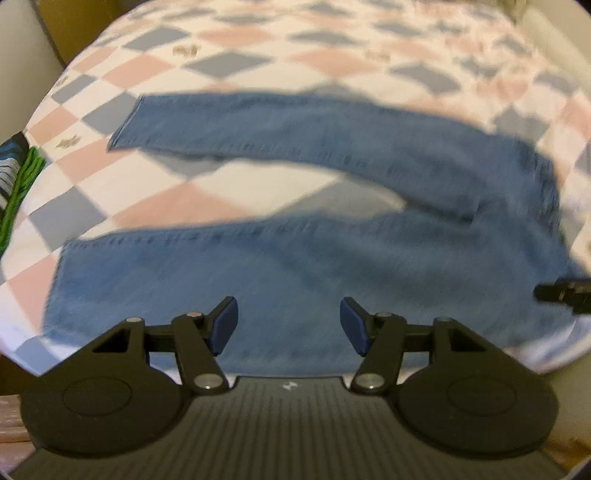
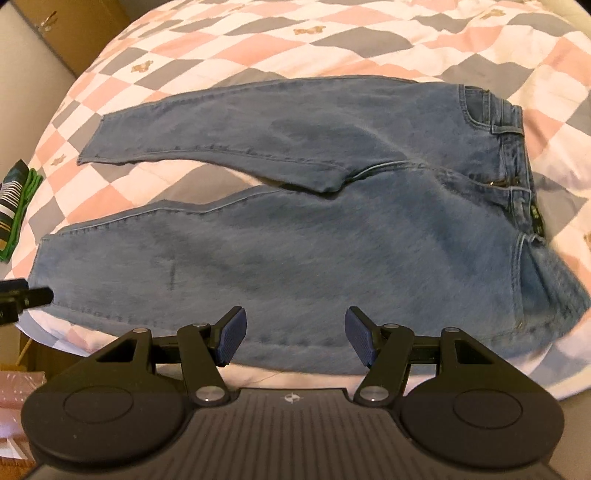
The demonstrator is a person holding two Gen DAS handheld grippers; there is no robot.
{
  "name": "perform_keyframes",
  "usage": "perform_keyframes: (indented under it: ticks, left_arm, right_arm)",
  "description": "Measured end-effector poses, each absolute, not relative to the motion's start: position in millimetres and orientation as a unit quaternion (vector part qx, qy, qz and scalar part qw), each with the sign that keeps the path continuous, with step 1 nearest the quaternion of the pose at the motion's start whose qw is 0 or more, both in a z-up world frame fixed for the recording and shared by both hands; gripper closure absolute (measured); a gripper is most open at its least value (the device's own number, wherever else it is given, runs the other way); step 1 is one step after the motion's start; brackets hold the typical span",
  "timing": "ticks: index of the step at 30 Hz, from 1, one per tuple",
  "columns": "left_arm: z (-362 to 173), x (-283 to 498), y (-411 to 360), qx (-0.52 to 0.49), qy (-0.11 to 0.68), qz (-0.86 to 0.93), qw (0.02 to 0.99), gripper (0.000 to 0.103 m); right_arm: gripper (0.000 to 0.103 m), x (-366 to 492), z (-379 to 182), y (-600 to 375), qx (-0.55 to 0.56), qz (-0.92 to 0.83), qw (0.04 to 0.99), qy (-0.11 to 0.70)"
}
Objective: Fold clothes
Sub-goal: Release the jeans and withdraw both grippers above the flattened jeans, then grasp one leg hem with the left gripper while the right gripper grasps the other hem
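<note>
A pair of blue jeans lies flat on a checked bedspread, its waistband to the right and both legs running left and spread apart. In the left wrist view the jeans look blurred, and my left gripper hovers open above the near leg with nothing between its blue pads. My right gripper also stands open over the near edge of that leg, close to the thigh. Each gripper's tip shows at the edge of the other's view: the right gripper and the left gripper.
The bedspread has pink, grey and white diamonds. A striped and green folded item sits at the bed's left edge. A brown cardboard box stands behind the bed at the upper left. Pink material lies below the bed's near edge.
</note>
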State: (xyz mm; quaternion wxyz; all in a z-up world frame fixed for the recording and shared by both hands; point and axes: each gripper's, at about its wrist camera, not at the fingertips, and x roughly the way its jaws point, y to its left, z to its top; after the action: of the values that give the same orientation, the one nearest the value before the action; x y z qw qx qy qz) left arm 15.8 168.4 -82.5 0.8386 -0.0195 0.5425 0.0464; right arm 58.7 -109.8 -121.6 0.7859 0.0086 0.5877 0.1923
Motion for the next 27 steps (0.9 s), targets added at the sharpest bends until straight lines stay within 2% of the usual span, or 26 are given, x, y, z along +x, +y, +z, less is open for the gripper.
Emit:
perform_keyframes:
  ticks: [5,8,11,16,17,19,21,27]
  left_arm:
    - [-92.4,55.1,147.8,-0.054,0.522,0.011,0.851,0.046]
    - [-100.9,75.8,145.6,-0.105,0.503,-0.029,0.857,0.042]
    - [-111.5,106.1,139.5,-0.073,0.501,-0.049,0.861,0.043]
    - [-133.7,175.6,150.3,-0.040,0.504,-0.115,0.855,0.059]
    - [-138.7,193.2,154.7,-0.032,0.503,-0.132,0.854,0.060]
    - [-148.3,227.2,164.3,-0.018,0.503,-0.160,0.849,0.066]
    - [-160.9,266.9,175.4,0.000,0.504,-0.181,0.844,0.067]
    - [-200.8,377.6,206.5,0.051,0.514,-0.241,0.822,0.065]
  right_arm:
    - [0.041,121.0,-118.5,-149.2,0.061,0.247,0.798,0.546]
    - [0.029,152.5,-120.8,-172.8,0.121,0.278,0.808,0.504]
    - [0.029,181.4,-132.9,-181.2,0.122,0.285,0.813,0.494]
    - [0.028,238.5,-163.7,-180.5,0.086,0.303,0.787,0.530]
    - [0.029,253.1,-171.2,-179.6,0.084,0.315,0.778,0.538]
    - [0.036,284.1,-183.0,-174.0,0.078,0.335,0.760,0.552]
    - [0.046,314.9,-189.2,-167.1,0.064,0.352,0.753,0.552]
    - [0.046,418.5,-214.5,-141.9,0.004,0.392,0.740,0.547]
